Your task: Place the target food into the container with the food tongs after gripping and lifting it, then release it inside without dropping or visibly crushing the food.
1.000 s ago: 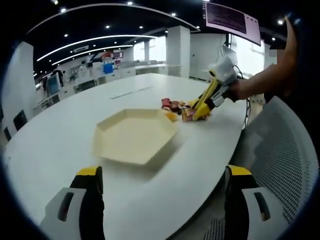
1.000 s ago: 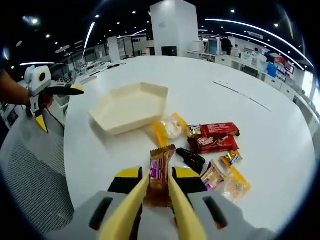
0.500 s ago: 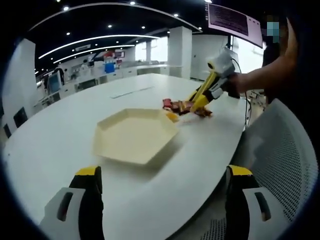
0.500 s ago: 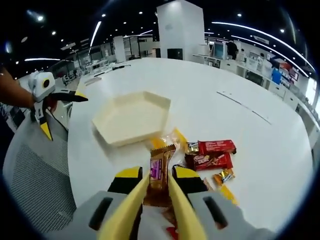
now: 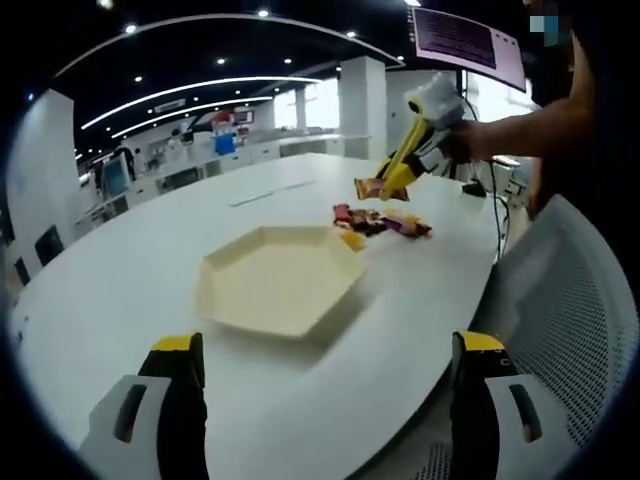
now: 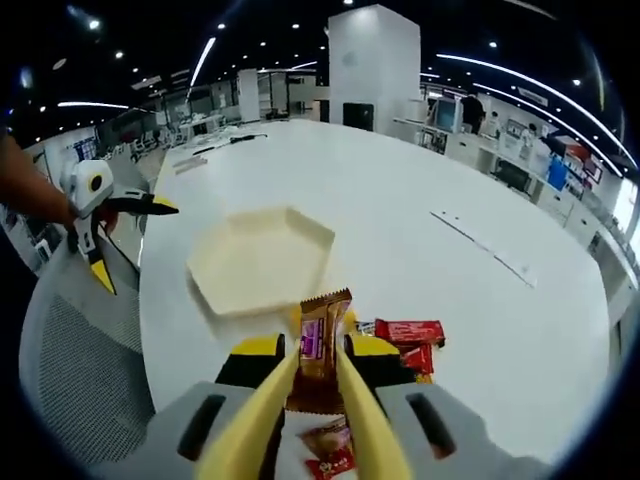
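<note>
My right gripper (image 6: 318, 365) is shut on a brown snack bar (image 6: 320, 340) and holds it in the air above the table, over the pile of wrapped snacks (image 6: 405, 335). From the left gripper view the same right gripper (image 5: 398, 178) hangs above the snacks (image 5: 380, 220) with the snack bar (image 5: 368, 188) at its tip. The cream hexagonal tray (image 5: 280, 280) lies empty on the white table (image 5: 120, 290), left of the snacks. The same tray (image 6: 258, 258) lies ahead in the right gripper view. My left gripper (image 5: 320, 370) is open near the table's front edge, nothing between its jaws; the right gripper view has this left gripper (image 6: 100, 215) at the left.
A grey mesh chair (image 5: 570, 330) stands at the table's right edge. A person's arm (image 5: 520, 130) holds the right gripper. A thin strip (image 6: 480, 245) lies on the far table. An office with pillars and desks lies behind.
My right gripper has lifted the brown snack bar off the table, clear of the pile. The left gripper stays open in about the same place.
</note>
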